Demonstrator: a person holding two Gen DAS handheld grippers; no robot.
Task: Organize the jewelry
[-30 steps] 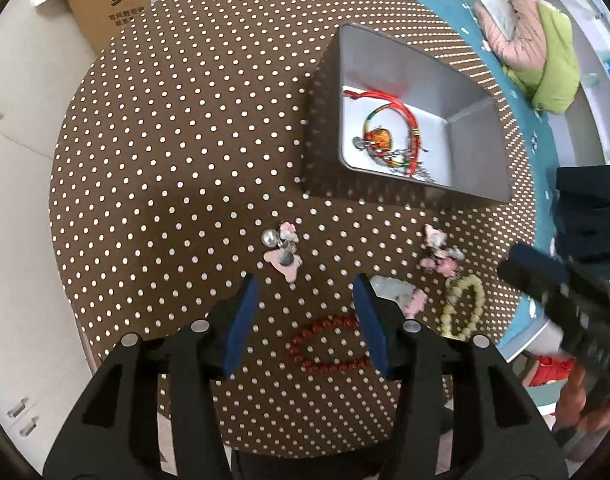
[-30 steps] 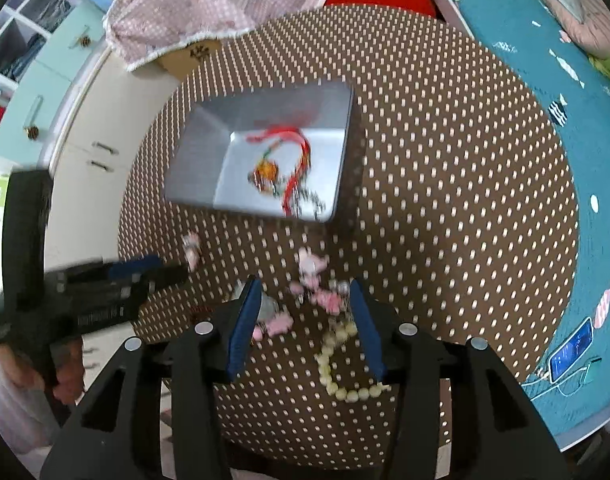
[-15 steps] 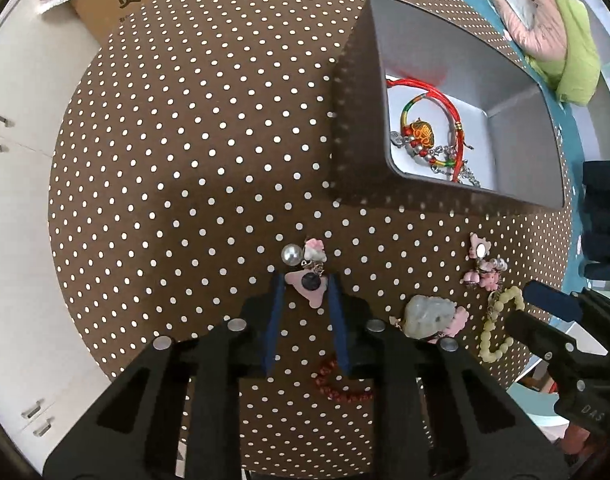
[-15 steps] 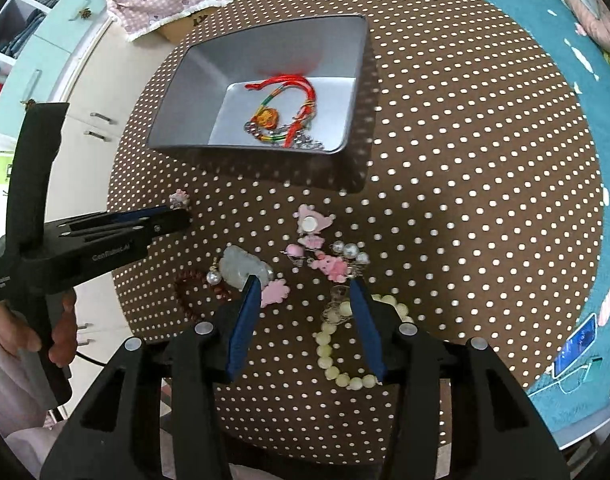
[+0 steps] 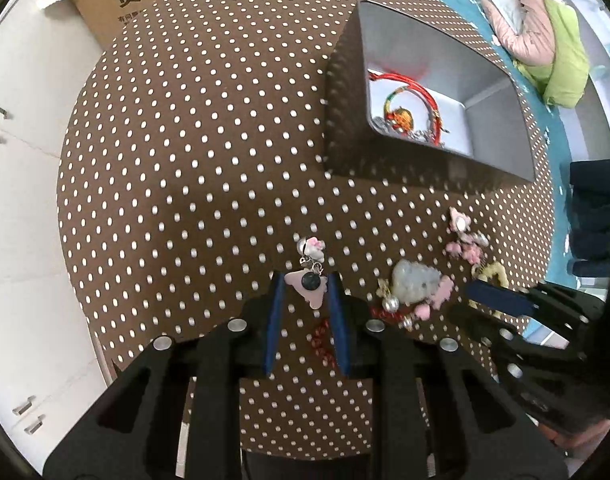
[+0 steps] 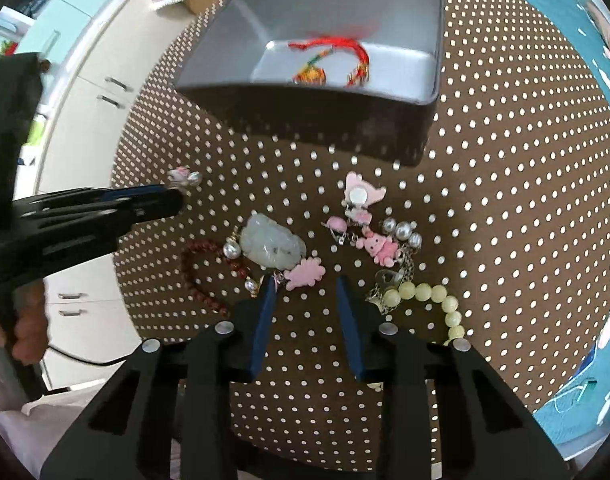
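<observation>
Between the blue-padded fingers of the left gripper (image 5: pixel 307 286), nearest the left wrist camera, sits a pink triangular charm with a dark round stone (image 5: pixel 310 285); the pads press on its two sides, so this claw pinches it. A small pink-bowed cat charm with a silver bead (image 5: pixel 312 249) hangs just beyond the fingertips, linked to the triangle by a short chain.

Nearest the right wrist camera, the right gripper (image 6: pixel 305 280) has just been narrowing its jaws, yet they stand apart over bare cloth; a pink cloud-shaped charm (image 6: pixel 305 274) lies at the fingertips, close to the left pad, and the pads do not squeeze it. Just beyond lie a pale green carved jade pendant (image 6: pixel 271 246), a dark red bead bracelet (image 6: pixel 201 276) to its left, a cream-yellow bead bracelet (image 6: pixel 429 294) to the right, and a cluster of pink charms with pearls (image 6: pixel 379 240).

All of it rests on a round table under a brown cloth with white dots (image 6: pixel 505 200). Farther back stands a grey rectangular box (image 6: pixel 385 124), holding a red cord bracelet with an orange charm (image 6: pixel 329 60). A hand (image 6: pixel 23 332) grips the left gripper's handle at the left edge.
</observation>
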